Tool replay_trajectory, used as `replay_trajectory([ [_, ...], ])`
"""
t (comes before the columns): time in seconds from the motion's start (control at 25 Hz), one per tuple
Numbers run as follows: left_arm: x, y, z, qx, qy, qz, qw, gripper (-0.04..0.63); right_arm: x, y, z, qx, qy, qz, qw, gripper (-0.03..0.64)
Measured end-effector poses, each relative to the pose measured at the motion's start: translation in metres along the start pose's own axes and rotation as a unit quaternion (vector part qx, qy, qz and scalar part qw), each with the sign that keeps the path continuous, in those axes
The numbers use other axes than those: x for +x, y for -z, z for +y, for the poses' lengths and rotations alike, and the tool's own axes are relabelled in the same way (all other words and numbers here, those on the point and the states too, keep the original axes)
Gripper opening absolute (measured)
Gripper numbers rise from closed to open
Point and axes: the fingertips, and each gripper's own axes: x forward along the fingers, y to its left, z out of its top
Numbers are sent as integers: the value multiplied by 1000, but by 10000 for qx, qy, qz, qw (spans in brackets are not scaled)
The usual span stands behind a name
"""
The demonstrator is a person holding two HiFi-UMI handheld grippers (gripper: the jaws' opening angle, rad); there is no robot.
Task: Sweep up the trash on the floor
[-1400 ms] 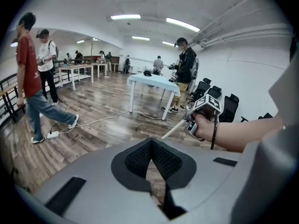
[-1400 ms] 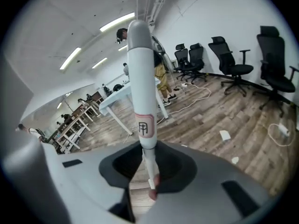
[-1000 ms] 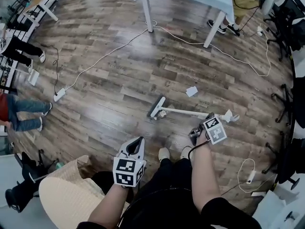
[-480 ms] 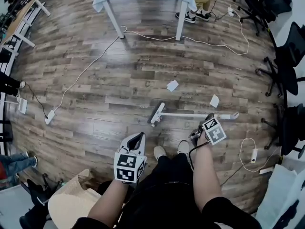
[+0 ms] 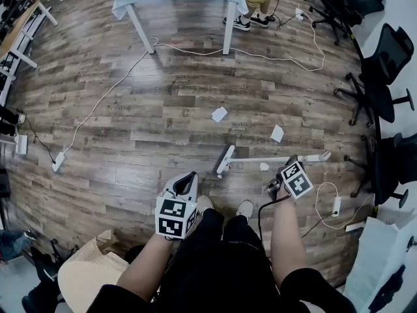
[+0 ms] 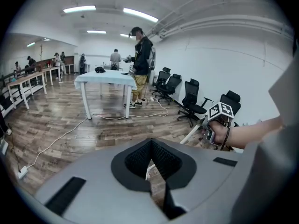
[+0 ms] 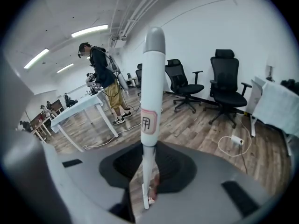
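White broom (image 5: 251, 160) in right gripper (image 5: 272, 188) — left gripper (image 5: 187, 178) empty

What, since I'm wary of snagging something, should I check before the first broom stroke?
1. Broom gripped: right gripper jaws shut on the broom handle. Ok.
2. Trash located: paper scraps lie on the floor. Ok.
3. Broom head low, near the scraps. Ok.
4. Cables off the path: power strip and its cord lie far left. Ok.
5. Left gripper free: jaws shut on nothing. Ok.
6. Dustpan ready: none in view. Cannot tell.
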Motion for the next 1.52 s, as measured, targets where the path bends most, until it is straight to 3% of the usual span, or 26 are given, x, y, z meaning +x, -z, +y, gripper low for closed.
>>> replay_trajectory([
  [0.44,27,-21,-109,422,132,80,9990,-5,2,-63,-123,-202,268,-283,9990,91],
  [0.92,67,-41,-251,915,366,62,9951,-5,9,-81,-257,-182,200,-113,9996,95],
  [1.32,99,-73,-320,1379,657,-40,9883,-5,5,-101,-302,39,218,-137,9997,91],
  [1.52,110,-79,-329,1532,785,-17,9851,-5,2,-107,-300,-41,223,-169,9996,91],
])
